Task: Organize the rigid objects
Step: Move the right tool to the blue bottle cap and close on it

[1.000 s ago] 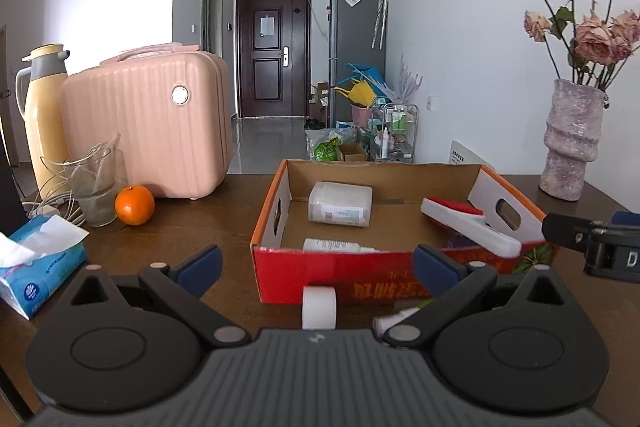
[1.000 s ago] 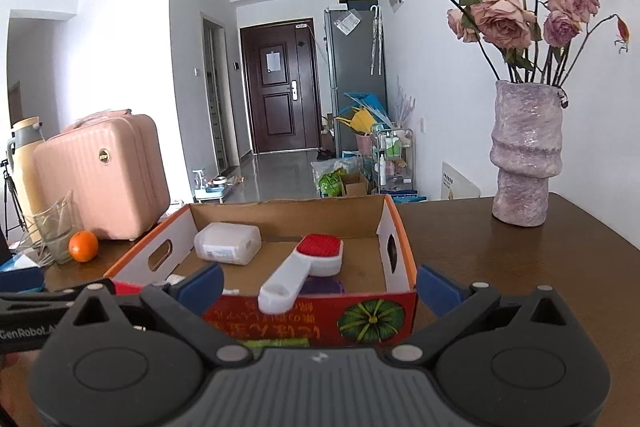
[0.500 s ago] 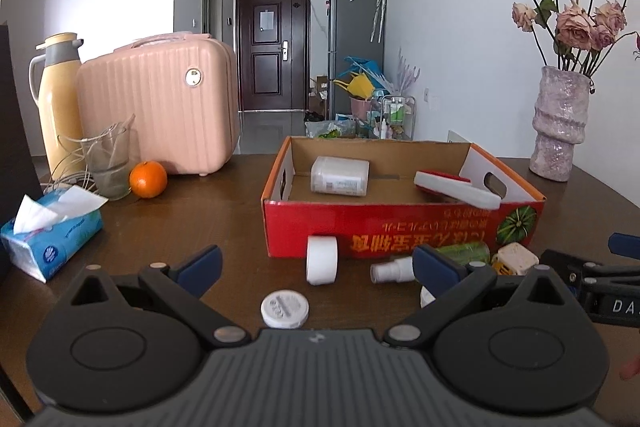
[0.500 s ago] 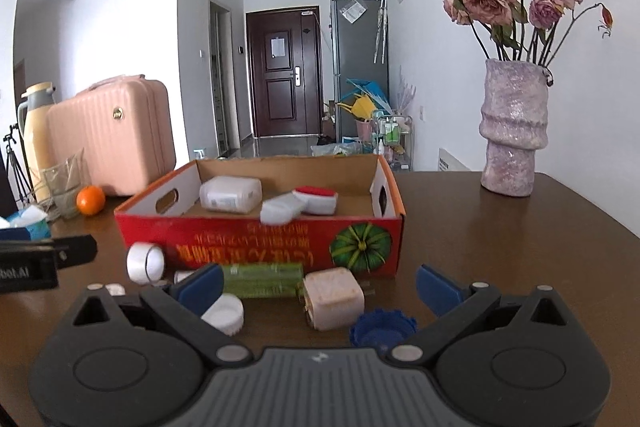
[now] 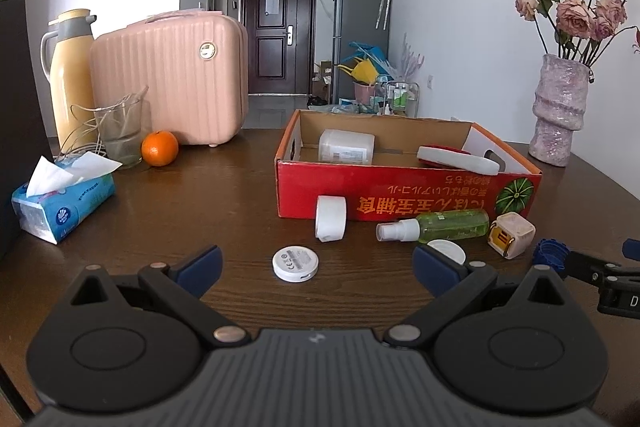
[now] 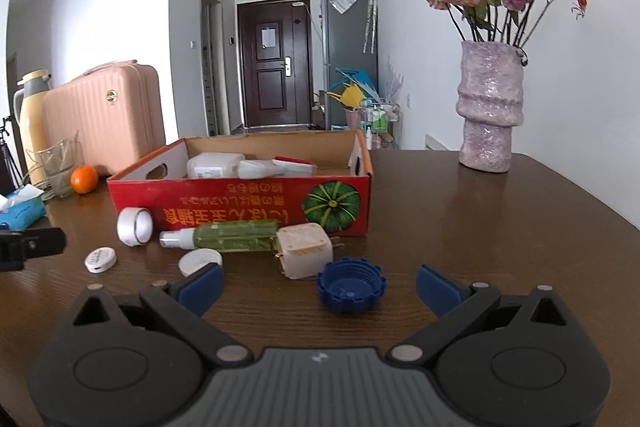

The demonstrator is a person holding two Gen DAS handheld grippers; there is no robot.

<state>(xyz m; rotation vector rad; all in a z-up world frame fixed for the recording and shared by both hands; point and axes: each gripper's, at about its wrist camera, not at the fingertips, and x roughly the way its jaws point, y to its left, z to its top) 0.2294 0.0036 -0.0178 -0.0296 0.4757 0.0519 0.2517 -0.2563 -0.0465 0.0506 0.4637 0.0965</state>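
A red cardboard box [image 5: 400, 193] [image 6: 240, 203] on the brown table holds a white container [image 5: 346, 146] and a red-and-white brush [image 5: 458, 157]. In front of it lie a white tape roll [image 5: 330, 218] [image 6: 135, 225], a green spray bottle [image 5: 436, 225] [image 6: 224, 237], a beige cube plug [image 5: 512, 235] [image 6: 306, 250], a white round disc [image 5: 296, 263] [image 6: 101, 259], a white cap [image 6: 200, 262] and a blue cap [image 6: 351, 285]. My left gripper [image 5: 316, 267] is open, low over the disc. My right gripper [image 6: 320, 283] is open, its tips either side of the blue cap.
A pink case [image 5: 172, 75], a yellow thermos [image 5: 70, 75], a glass with wires [image 5: 120, 131], an orange [image 5: 159, 148] and a tissue pack [image 5: 60, 203] stand at the left. A vase of dried roses [image 6: 490, 115] stands at the right.
Both grippers have pulled back from over the box and dropped low, so the loose items in front of the box have come into view. Both stay open.
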